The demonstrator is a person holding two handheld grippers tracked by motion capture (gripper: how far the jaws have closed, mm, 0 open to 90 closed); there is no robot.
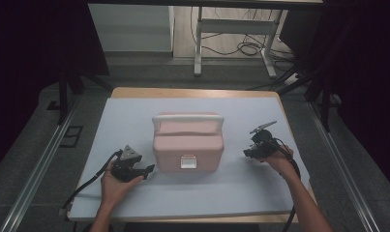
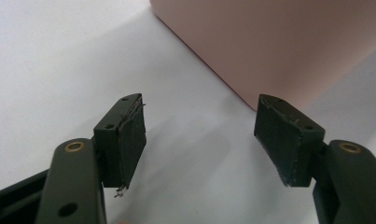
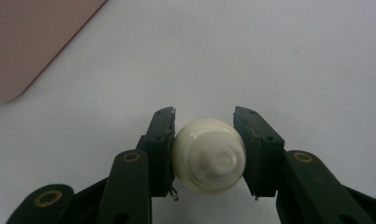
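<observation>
White and glossy, the small rounded object (image 3: 209, 156) sits between the pads of my right gripper (image 3: 209, 149), and both pads press against its sides, so I am holding it. In the right gripper view I look at it end on: concentric rings with a little raised nub in the middle face me, so its long axis seems to run along my jaws, toward the camera rather than across the grip. How long it is behind that rounded face I cannot tell. It hangs just above the pale table cover (image 3: 279, 56), with a corner of the pink box (image 3: 31, 42) off to the upper left of that view.

From the high view, my right gripper (image 1: 253, 152) is near the right side of the pink box (image 1: 187, 142), apart from it, jaws pointing toward it. The box stands mid-table, its long side across the table, white handle (image 1: 187, 118) up, latch (image 1: 188, 161) facing me.

My left gripper (image 1: 146, 170) rests by the box's lower left corner. Its jaws stand wide apart with nothing between them, the box's wall (image 2: 279, 42) just ahead.
</observation>
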